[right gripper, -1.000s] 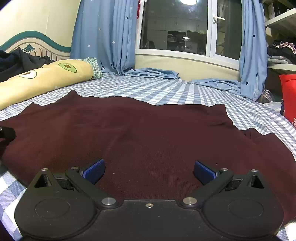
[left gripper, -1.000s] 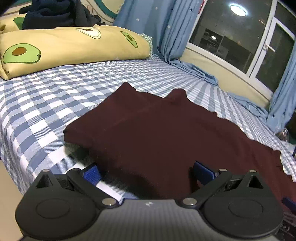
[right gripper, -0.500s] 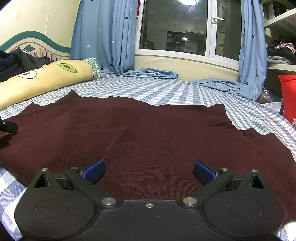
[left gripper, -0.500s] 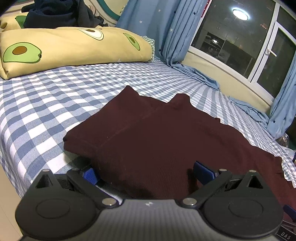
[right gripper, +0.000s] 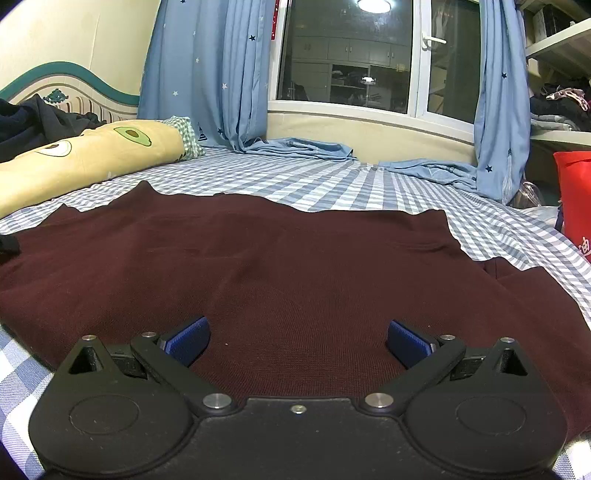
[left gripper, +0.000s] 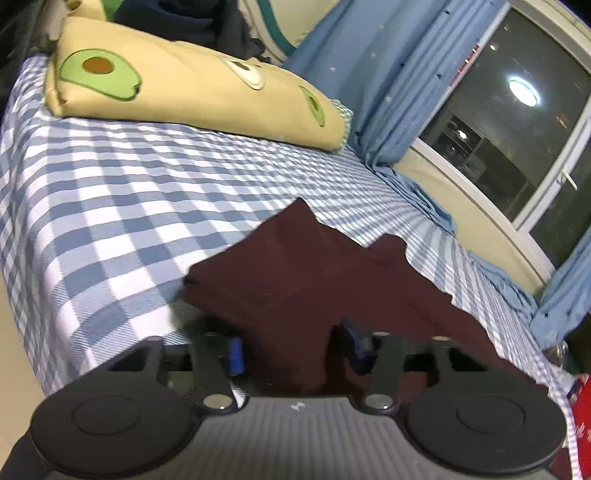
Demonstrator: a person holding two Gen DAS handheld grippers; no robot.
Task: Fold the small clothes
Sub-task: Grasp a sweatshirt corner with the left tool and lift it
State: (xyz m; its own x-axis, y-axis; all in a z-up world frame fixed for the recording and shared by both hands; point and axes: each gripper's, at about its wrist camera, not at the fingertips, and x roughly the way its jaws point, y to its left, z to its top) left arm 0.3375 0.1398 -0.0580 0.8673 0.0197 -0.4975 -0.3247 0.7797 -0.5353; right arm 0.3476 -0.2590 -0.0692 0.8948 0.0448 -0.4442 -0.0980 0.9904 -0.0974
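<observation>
A dark maroon garment (right gripper: 280, 273) lies spread flat on the blue-and-white checked bed (right gripper: 332, 184). In the left wrist view the garment (left gripper: 332, 284) has its near edge bunched up between the blue pads of my left gripper (left gripper: 295, 350), whose jaws have closed in on the cloth. My right gripper (right gripper: 297, 341) is wide open and empty, low over the middle of the garment's near edge. The left gripper shows as a black tip at the far left of the right wrist view (right gripper: 8, 243).
A yellow avocado-print pillow (left gripper: 192, 88) with dark clothes (left gripper: 184, 22) on it lies at the head of the bed. Blue curtains (right gripper: 207, 74) and a window (right gripper: 347, 55) stand behind. A red bag (right gripper: 574, 206) is at the right. The bed's edge (left gripper: 22, 295) drops off at left.
My left gripper has narrowed from open onto the garment's near edge and tilted, with the cloth lifted into a fold. The right gripper has stayed open and still.
</observation>
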